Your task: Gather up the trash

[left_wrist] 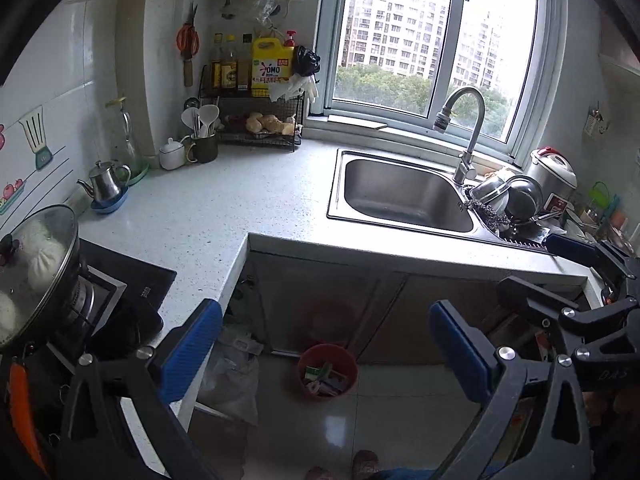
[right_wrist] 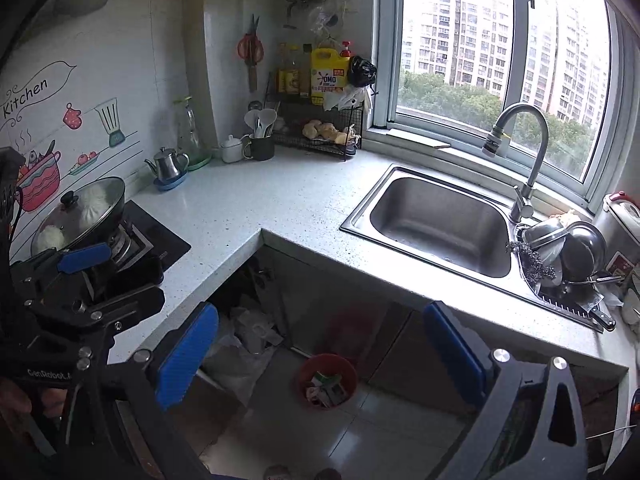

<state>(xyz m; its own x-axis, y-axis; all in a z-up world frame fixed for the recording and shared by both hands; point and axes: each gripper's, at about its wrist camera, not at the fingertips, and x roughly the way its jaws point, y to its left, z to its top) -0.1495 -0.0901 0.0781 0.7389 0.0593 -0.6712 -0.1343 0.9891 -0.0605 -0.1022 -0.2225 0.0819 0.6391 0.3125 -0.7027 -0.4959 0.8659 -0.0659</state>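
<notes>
A small red trash bin (left_wrist: pixel 327 372) stands on the floor by the cabinet under the sink, holding several wrappers; it also shows in the right wrist view (right_wrist: pixel 328 379). My left gripper (left_wrist: pixel 326 356) is open and empty, held high above the floor with the bin seen between its blue pads. My right gripper (right_wrist: pixel 320 354) is open and empty too, likewise above the bin. The right gripper's fingers (left_wrist: pixel 572 248) show at the right edge of the left wrist view; the left gripper's fingers (right_wrist: pixel 84 258) show at the left of the right wrist view.
An L-shaped speckled counter (left_wrist: pixel 224 208) carries a steel sink (left_wrist: pixel 404 196) with faucet, dishes in a rack (left_wrist: pixel 516 200), a lidded pan (left_wrist: pixel 36 268) on the stove, a kettle and a bottle shelf. A white plastic bag (left_wrist: pixel 234 368) lies under the counter corner.
</notes>
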